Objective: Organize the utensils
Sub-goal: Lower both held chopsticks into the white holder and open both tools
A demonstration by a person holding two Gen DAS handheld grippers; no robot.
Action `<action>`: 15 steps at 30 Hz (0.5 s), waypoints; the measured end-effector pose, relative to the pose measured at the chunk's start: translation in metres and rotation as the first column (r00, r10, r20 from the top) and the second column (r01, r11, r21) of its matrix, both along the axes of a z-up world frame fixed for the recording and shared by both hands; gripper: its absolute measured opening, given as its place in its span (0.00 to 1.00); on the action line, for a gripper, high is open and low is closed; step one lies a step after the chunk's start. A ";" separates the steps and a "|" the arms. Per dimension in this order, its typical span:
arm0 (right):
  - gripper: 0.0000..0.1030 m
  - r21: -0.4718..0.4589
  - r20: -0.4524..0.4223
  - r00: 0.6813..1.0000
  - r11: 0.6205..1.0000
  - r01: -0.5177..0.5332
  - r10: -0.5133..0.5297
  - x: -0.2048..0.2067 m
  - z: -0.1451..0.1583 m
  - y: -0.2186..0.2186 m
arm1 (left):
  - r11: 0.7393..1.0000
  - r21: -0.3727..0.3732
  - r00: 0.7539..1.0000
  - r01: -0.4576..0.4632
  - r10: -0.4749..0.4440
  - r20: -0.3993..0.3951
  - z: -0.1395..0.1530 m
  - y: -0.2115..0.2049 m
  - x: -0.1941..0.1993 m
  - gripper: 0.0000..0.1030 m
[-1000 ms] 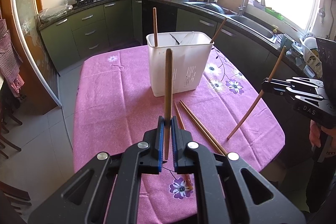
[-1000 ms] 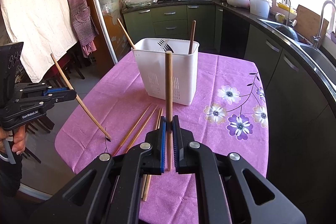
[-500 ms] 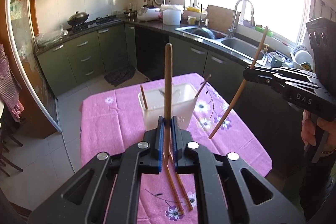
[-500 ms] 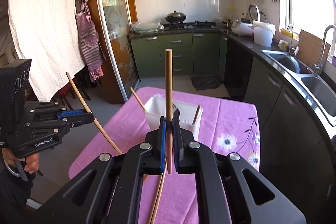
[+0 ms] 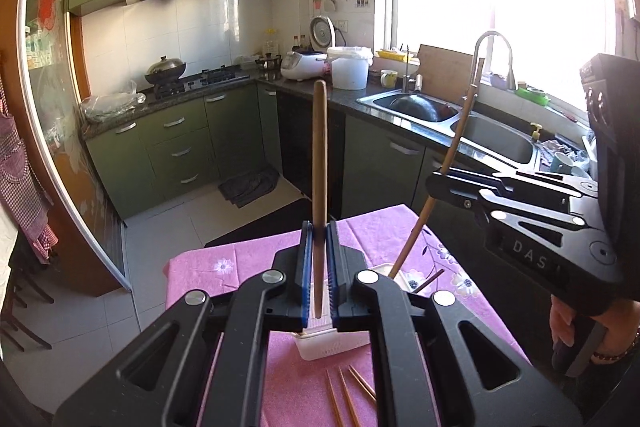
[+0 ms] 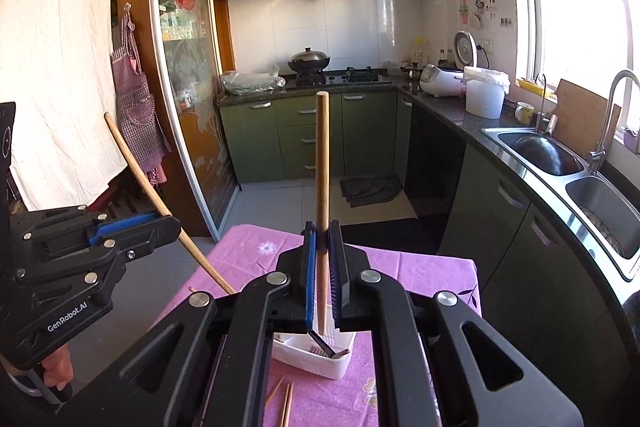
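Note:
My left gripper (image 5: pixel 319 267) is shut on a wooden chopstick (image 5: pixel 319 163) held upright, high above the white utensil holder (image 5: pixel 336 343) on the pink floral tablecloth (image 5: pixel 208 267). My right gripper (image 6: pixel 322 271) is shut on another chopstick (image 6: pixel 322 163), also upright above the holder (image 6: pixel 312 355). Each gripper shows in the other's view: the right one (image 5: pixel 436 183) with its slanted chopstick (image 5: pixel 448 167) pointing down into the holder, the left one (image 6: pixel 170 223) with its chopstick (image 6: pixel 140 171). Loose chopsticks (image 5: pixel 348 395) lie on the cloth in front of the holder, also seen in the right wrist view (image 6: pixel 284 399).
The holder has a dark utensil (image 6: pixel 322 345) and other chopsticks inside. Green cabinets (image 6: pixel 304 135), a stove with a wok (image 6: pixel 310 61) and a double sink (image 6: pixel 560 163) line the far walls. Chairs (image 5: pixel 20 291) stand at the left.
Both grippers have risen further with their chopsticks. The holder and table now sit lower and smaller in both views, partly behind the jaws.

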State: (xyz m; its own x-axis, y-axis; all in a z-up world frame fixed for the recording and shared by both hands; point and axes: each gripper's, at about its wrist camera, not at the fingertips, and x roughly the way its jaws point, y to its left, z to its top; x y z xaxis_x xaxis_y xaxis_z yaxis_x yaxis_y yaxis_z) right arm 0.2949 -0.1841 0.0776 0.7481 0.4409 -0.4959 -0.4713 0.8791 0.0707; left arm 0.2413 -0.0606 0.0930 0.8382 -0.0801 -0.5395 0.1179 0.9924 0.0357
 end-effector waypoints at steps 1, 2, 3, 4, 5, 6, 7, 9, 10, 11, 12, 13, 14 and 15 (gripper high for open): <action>0.07 -0.005 -0.018 1.000 1.000 -0.005 0.005 0.005 -0.009 0.002 | 1.000 0.001 1.000 -0.003 0.003 -0.021 -0.008 0.001 0.006 0.07; 0.07 -0.011 -0.032 0.999 1.000 -0.010 0.009 0.008 -0.016 0.004 | 1.000 0.002 0.999 -0.007 0.007 -0.043 -0.016 0.002 0.012 0.07; 0.07 -0.016 -0.044 0.999 1.000 -0.013 0.012 0.012 -0.023 0.006 | 1.000 0.004 0.998 -0.010 0.010 -0.061 -0.023 0.004 0.016 0.07; 0.07 -0.018 -0.055 0.998 1.000 -0.016 0.015 0.014 -0.029 0.007 | 1.000 0.009 0.997 -0.011 0.012 -0.079 -0.030 0.004 0.019 0.07; 0.07 -0.023 -0.063 0.998 1.000 -0.018 0.017 0.016 -0.035 0.008 | 1.000 0.013 0.995 -0.013 0.014 -0.094 -0.037 0.005 0.021 0.07; 0.07 -0.026 -0.072 0.997 0.999 -0.020 0.018 0.018 -0.039 0.008 | 1.000 0.015 0.994 -0.015 0.016 -0.108 -0.042 0.005 0.024 0.07; 0.07 -0.026 -0.082 0.996 0.999 -0.023 0.021 0.019 -0.042 0.009 | 1.000 0.014 0.993 -0.015 0.017 -0.120 -0.046 0.005 0.026 0.07; 0.08 -0.026 -0.093 0.995 0.999 -0.032 0.029 0.018 -0.048 0.009 | 1.000 0.014 0.991 -0.014 0.016 -0.133 -0.052 0.007 0.027 0.08; 0.09 -0.029 -0.093 0.995 0.999 -0.033 0.031 0.017 -0.048 0.010 | 1.000 0.016 0.991 -0.012 0.014 -0.135 -0.053 0.007 0.027 0.13; 0.10 -0.031 -0.091 0.995 0.999 -0.035 0.032 0.015 -0.047 0.009 | 1.000 0.018 0.991 -0.013 0.015 -0.131 -0.053 0.007 0.025 0.17; 0.10 -0.029 -0.088 0.995 0.999 -0.038 0.035 0.012 -0.045 0.009 | 1.000 0.020 0.992 -0.015 0.017 -0.124 -0.051 0.007 0.022 0.23; 0.10 -0.025 -0.082 0.996 0.999 -0.041 0.039 0.009 -0.042 0.008 | 1.000 0.020 0.993 -0.015 0.018 -0.116 -0.047 0.007 0.020 0.26; 0.11 -0.021 -0.072 0.996 0.999 -0.045 0.044 0.003 -0.038 0.007 | 1.000 0.013 0.994 -0.014 0.015 -0.107 -0.044 0.008 0.016 0.27; 0.13 -0.013 -0.059 0.997 0.999 -0.050 0.049 -0.003 -0.032 0.004 | 1.000 0.004 0.995 -0.009 0.010 -0.097 -0.038 0.009 0.011 0.27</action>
